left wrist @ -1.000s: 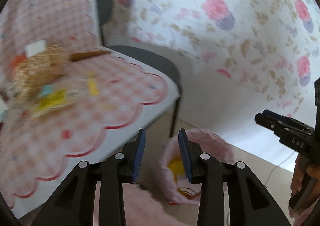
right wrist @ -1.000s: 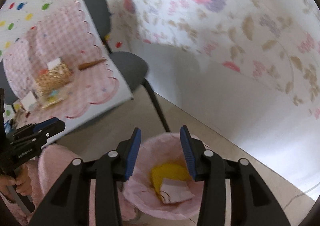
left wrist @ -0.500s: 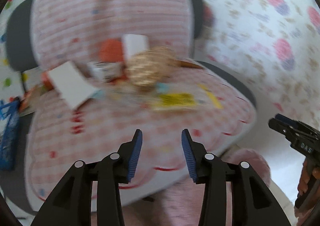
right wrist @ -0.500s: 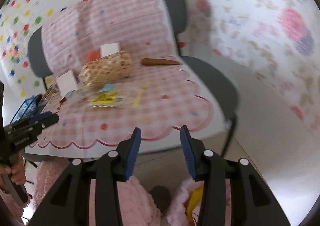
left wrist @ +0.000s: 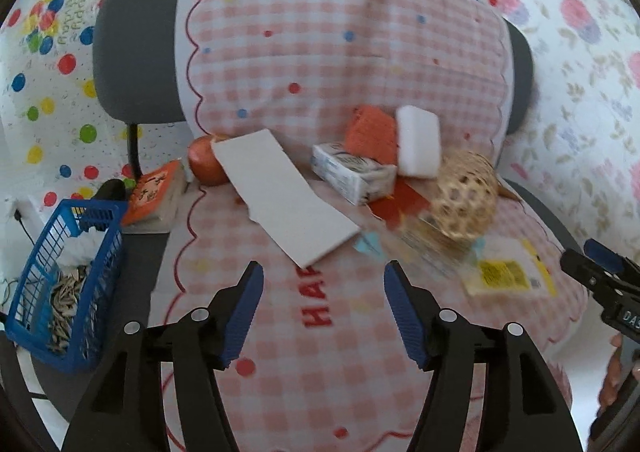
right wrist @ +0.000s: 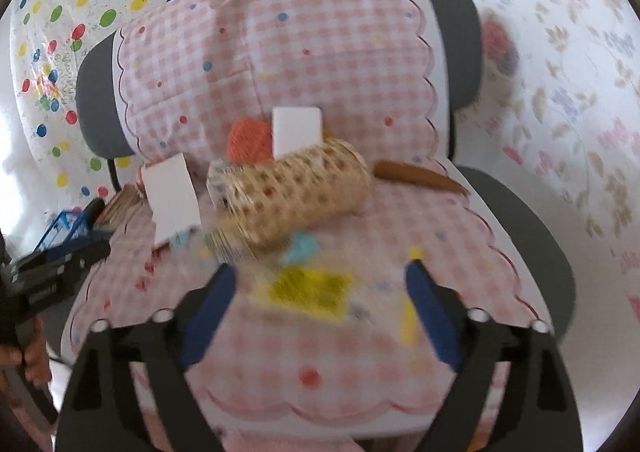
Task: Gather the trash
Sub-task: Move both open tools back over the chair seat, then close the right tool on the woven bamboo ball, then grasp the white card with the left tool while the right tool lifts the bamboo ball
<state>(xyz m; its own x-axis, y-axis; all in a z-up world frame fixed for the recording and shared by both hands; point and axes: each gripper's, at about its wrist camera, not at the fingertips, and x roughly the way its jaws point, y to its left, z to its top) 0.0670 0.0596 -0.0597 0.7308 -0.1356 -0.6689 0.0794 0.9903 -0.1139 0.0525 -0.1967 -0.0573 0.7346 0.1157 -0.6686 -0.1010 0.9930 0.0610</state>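
Trash lies on a pink checked cloth over two chair seats. A white card, a small printed carton, an orange scrap and a white foam block sit behind a wicker tube. A clear wrapper with a yellow label lies near the front right. My left gripper hovers over the cloth, its jaws opening and empty. My right gripper hovers over the yellow-labelled wrapper, its jaws also opening, pads clear of it. The wicker tube lies just beyond.
A blue basket of seed shells stands at the left beside an orange booklet and a round reddish fruit. A brown stick lies at the back right. Grey chair backs rise behind the cloth.
Both views have swung from the pink bin on the floor up to the cloth-covered chairs. Both grippers' jaws stand wider apart than before.
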